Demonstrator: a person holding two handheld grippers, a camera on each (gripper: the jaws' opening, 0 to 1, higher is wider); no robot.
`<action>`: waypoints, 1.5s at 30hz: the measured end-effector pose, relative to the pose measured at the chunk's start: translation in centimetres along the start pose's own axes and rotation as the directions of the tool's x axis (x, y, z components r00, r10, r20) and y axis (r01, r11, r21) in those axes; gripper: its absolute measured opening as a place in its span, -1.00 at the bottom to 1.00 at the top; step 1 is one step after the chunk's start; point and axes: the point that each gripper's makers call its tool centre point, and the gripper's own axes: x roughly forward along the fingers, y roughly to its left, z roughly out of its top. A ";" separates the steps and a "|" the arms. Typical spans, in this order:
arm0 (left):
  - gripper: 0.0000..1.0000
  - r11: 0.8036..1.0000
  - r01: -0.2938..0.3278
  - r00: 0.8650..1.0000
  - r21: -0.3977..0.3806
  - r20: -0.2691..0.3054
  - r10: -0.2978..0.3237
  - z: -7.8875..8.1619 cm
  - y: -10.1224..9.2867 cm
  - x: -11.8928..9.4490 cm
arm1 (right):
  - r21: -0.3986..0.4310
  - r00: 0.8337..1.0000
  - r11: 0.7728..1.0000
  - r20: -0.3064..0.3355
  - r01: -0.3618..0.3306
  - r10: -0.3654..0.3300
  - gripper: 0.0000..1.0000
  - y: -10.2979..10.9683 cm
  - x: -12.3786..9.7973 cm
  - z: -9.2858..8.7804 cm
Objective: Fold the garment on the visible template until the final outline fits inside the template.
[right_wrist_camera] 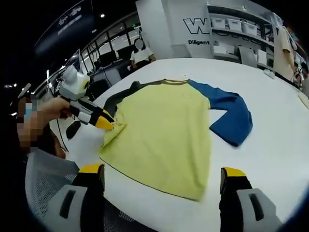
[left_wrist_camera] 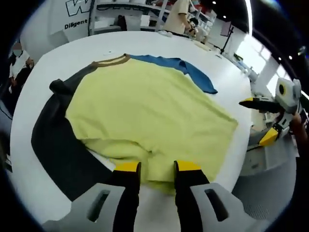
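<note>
**Yellow shirt lying spread on the white table, left gripper pinching its hem**

On the white table [left_wrist_camera: 145, 48] a yellow garment [left_wrist_camera: 149, 106] is lying spread out flat, its tan collar [left_wrist_camera: 111, 61] pointing away from the left gripper. One dark grey sleeve [left_wrist_camera: 58, 140] is trailing off one side of the body and a blue sleeve [left_wrist_camera: 193, 72] is lying out on the opposite side. A dark sheet, which may be the template, is showing beneath the grey-sleeve side; its outline cannot be told apart from the sleeve.

Seen in the left gripper view, the left gripper [left_wrist_camera: 157, 169] is sitting at the near hem of the shirt, its yellow-tipped jaws standing close together with yellow cloth lying in the narrow gap. Whether they are actually pinching the cloth is clearer in the right gripper view, where that same gripper [right_wrist_camera: 107, 123], held in a person's hand [right_wrist_camera: 46, 113], is pressing its yellow tip into the corner of the hem, and the fabric is bunching up there.

Meanwhile the right gripper [right_wrist_camera: 161, 176] is hanging over the near edge of the table with its jaws spread wide apart, the shirt's hem lying between and just beyond them, nothing being gripped. From the left gripper view it [left_wrist_camera: 258, 121] is appearing at the table's side, apart from the cloth.

Behind the table, shelving [right_wrist_camera: 241, 34] and a white wall with lettering [right_wrist_camera: 198, 29] are standing, and a person [left_wrist_camera: 178, 17] is working at a bench.
</note>
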 end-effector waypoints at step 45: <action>-0.94 0.990 -0.075 0.994 -0.120 -0.084 0.065 -7.0 0.7 -5.4 | -0.026 1.000 1.000 -0.024 0.013 -0.014 0.98 -0.3 -0.4 -0.2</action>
